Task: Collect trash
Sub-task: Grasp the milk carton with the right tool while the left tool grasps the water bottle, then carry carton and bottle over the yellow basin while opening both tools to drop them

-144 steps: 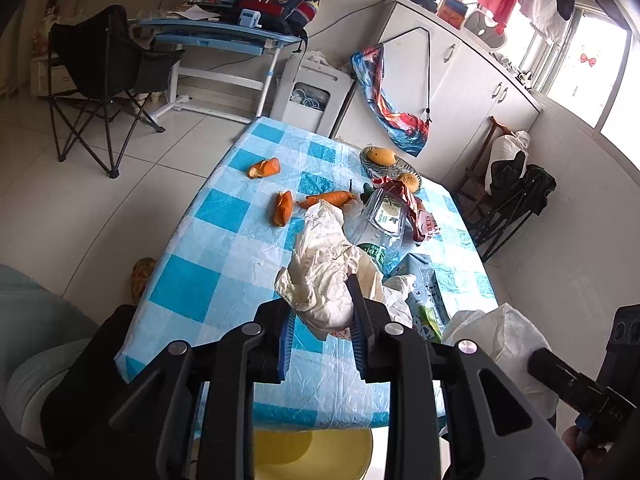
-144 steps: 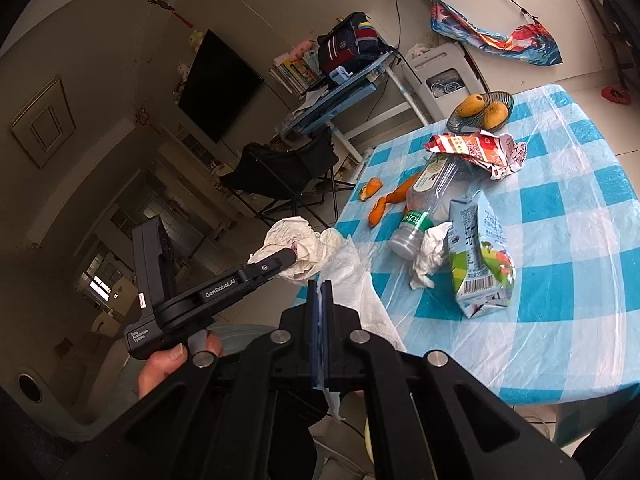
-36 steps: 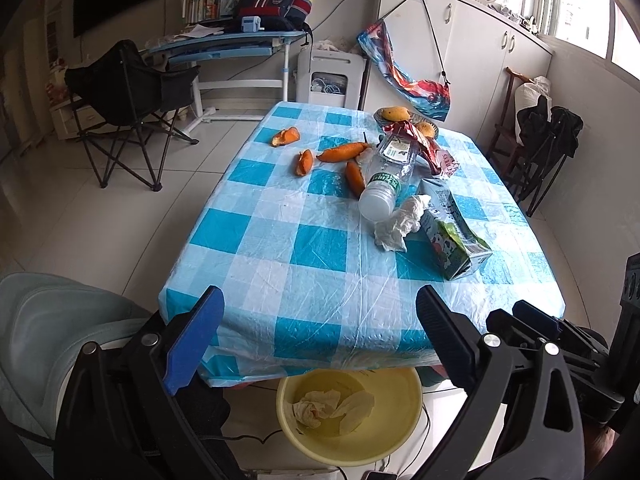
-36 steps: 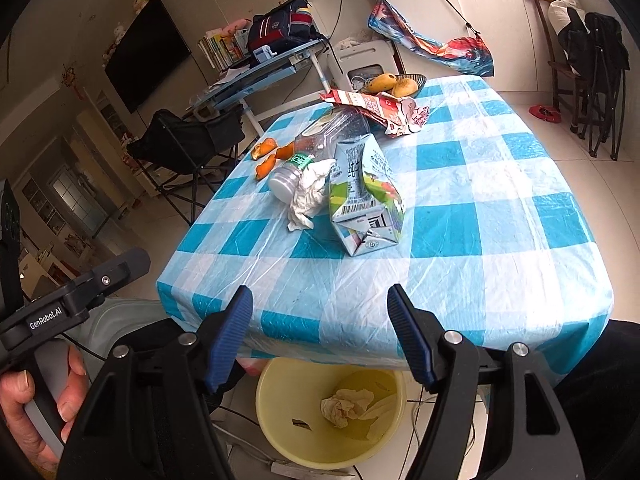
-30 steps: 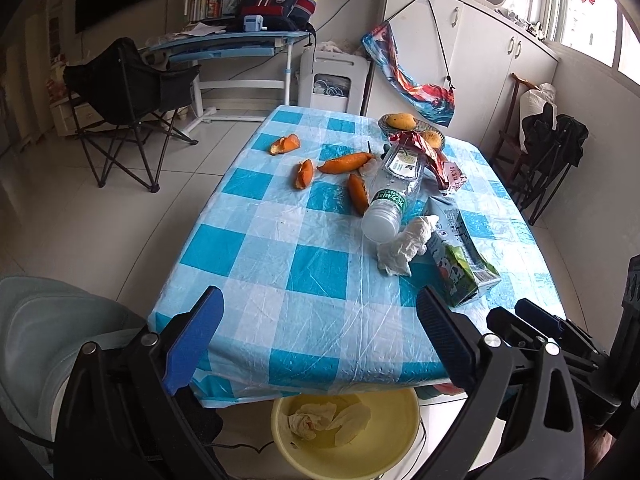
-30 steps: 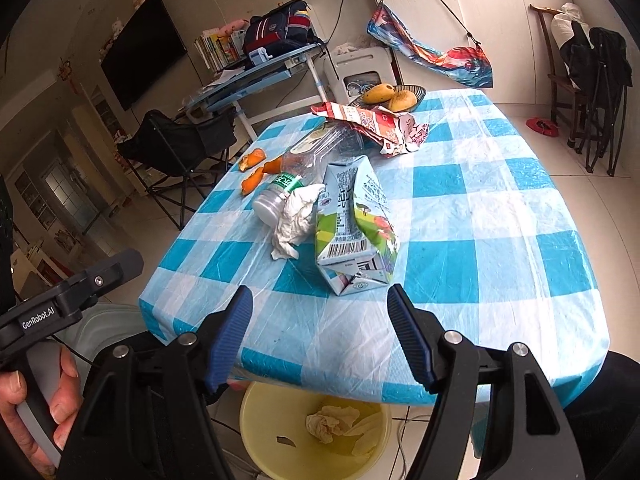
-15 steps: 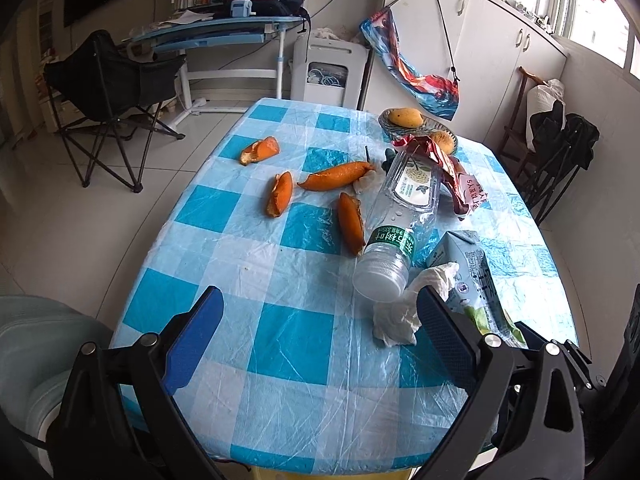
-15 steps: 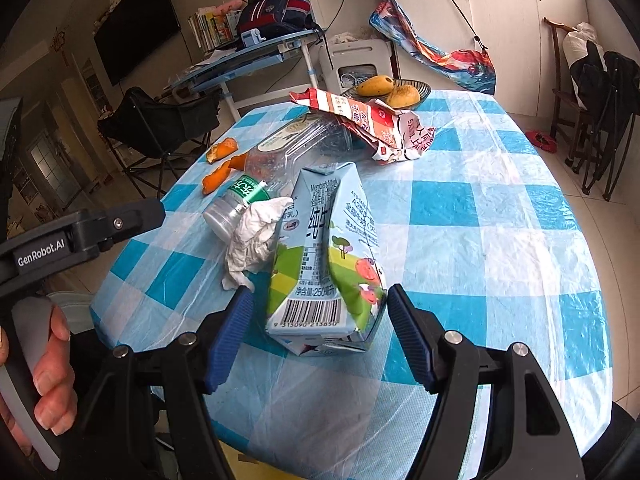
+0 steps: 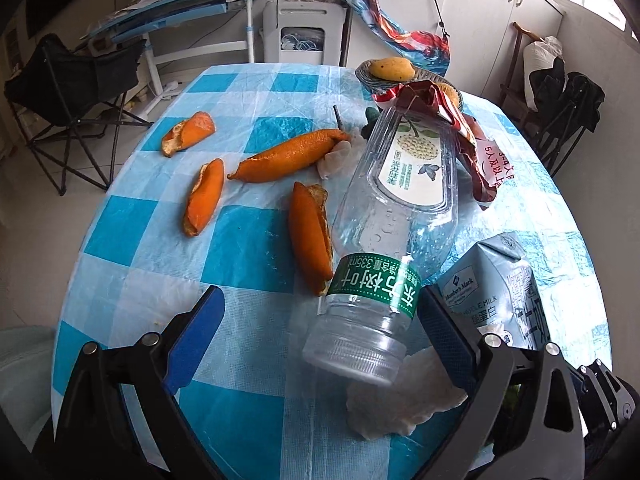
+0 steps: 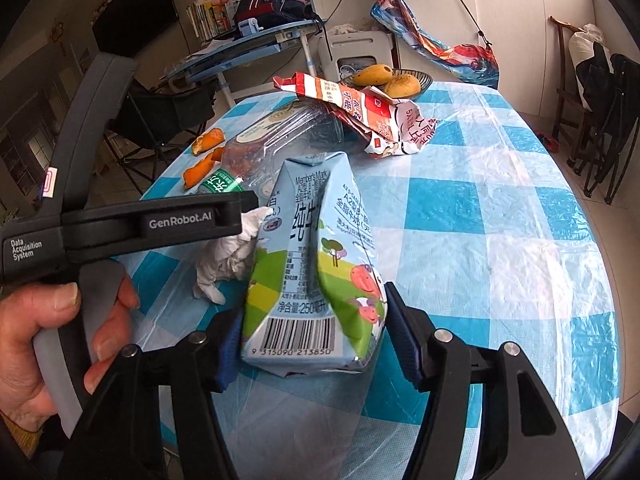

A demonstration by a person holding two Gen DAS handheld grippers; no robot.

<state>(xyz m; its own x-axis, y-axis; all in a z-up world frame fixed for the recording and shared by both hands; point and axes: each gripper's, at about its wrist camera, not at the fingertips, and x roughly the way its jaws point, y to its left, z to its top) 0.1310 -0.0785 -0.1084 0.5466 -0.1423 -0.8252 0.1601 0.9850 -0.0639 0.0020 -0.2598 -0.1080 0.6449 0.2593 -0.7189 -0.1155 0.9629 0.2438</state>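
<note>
I am working over a blue-checked tablecloth (image 9: 152,240) with a desk (image 9: 172,12) and folding chair (image 9: 68,80) behind. My right gripper (image 10: 314,344) is closing around the milk carton (image 10: 316,264), pads at its sides; my left gripper (image 9: 320,340) is gaping around the plastic bottle (image 9: 384,232).

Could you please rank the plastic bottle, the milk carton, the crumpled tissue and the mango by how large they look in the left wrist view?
1. plastic bottle, largest by far.
2. and 3. milk carton and crumpled tissue: alike, both partly hidden by the tongs.
4. mango, smallest, though it lies farthest from the camera.
</note>
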